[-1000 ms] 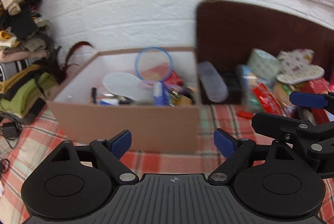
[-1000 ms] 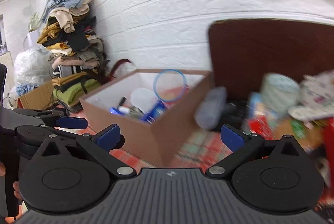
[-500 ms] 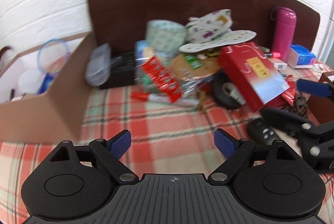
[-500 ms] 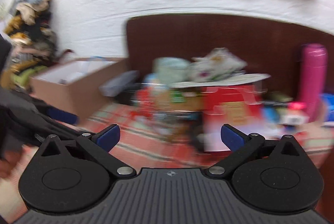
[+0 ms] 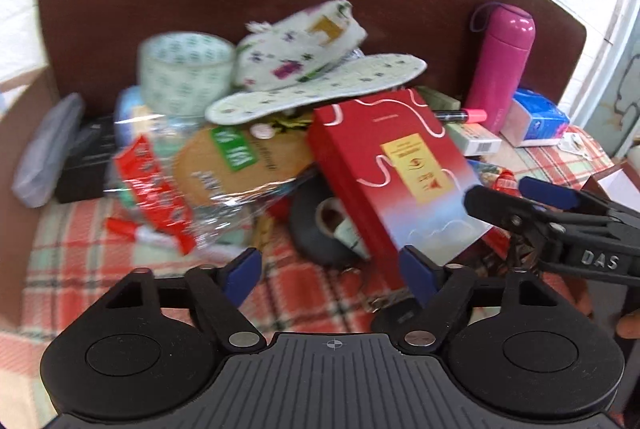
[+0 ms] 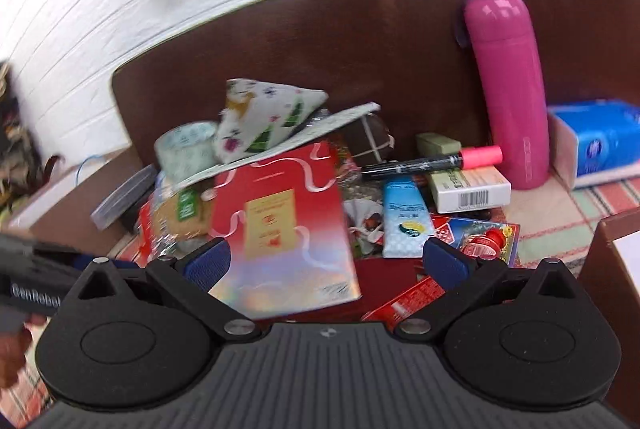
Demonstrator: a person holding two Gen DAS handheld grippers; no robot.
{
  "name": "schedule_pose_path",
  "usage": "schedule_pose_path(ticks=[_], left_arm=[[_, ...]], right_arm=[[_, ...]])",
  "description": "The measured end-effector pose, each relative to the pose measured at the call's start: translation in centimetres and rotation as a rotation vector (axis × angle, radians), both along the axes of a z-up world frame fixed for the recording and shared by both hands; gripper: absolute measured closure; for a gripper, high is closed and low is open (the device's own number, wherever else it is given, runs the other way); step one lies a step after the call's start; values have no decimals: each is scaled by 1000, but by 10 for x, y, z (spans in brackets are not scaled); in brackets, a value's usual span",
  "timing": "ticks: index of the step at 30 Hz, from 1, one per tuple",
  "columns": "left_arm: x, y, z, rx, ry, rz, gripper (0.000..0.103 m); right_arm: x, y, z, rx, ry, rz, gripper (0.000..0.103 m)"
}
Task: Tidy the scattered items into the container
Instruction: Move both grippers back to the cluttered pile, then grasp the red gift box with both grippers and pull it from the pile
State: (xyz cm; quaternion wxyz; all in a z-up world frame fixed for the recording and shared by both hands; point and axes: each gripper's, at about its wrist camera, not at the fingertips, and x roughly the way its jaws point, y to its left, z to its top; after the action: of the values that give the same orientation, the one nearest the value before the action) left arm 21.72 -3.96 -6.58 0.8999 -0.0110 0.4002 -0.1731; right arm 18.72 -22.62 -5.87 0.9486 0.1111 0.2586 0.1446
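Observation:
A heap of loose items lies on the plaid cloth against a dark headboard. A red box leans in the middle, with a black tape roll beside it, a bread pack, an insole and a patterned pouch. My left gripper is open and empty, low in front of the tape roll. My right gripper is open and empty, over the red box's near end; it also shows in the left wrist view. The cardboard box is at the far left.
A pink flask stands at the back right beside a blue tissue pack. A black and pink marker, a small white carton and a blue tube lie near it. A brown box edge is at right.
Both grippers have swung right, away from the cardboard box, and closed in on the heap of items. Both stay open and empty.

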Motion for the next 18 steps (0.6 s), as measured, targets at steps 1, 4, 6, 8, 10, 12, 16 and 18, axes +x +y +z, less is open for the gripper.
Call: schedule_pose_path(ticks=[1, 4, 6, 8, 10, 12, 16, 18], left_arm=[[5, -1, -2, -12, 6, 3, 20], [19, 1, -5, -88, 32, 12, 20], [28, 3, -7, -138, 53, 19, 22], [34, 3, -9, -166, 63, 10, 27], [38, 3, -11, -191, 72, -3, 31], [37, 2, -11, -207, 77, -19, 44], [29, 0, -9, -198, 69, -42, 58], [26, -1, -7, -193, 66, -53, 58]], right_arm=[[5, -1, -2, 10, 9, 6, 3], [17, -3, -9, 32, 30, 36, 10], [24, -3, -13, 50, 43, 63, 17], [29, -2, -16, 75, 54, 93, 22], [31, -2, -18, 113, 62, 120, 30], [31, -1, -18, 128, 62, 128, 33], [26, 1, -14, 127, 81, 123, 39], [22, 3, -12, 121, 95, 122, 41]])
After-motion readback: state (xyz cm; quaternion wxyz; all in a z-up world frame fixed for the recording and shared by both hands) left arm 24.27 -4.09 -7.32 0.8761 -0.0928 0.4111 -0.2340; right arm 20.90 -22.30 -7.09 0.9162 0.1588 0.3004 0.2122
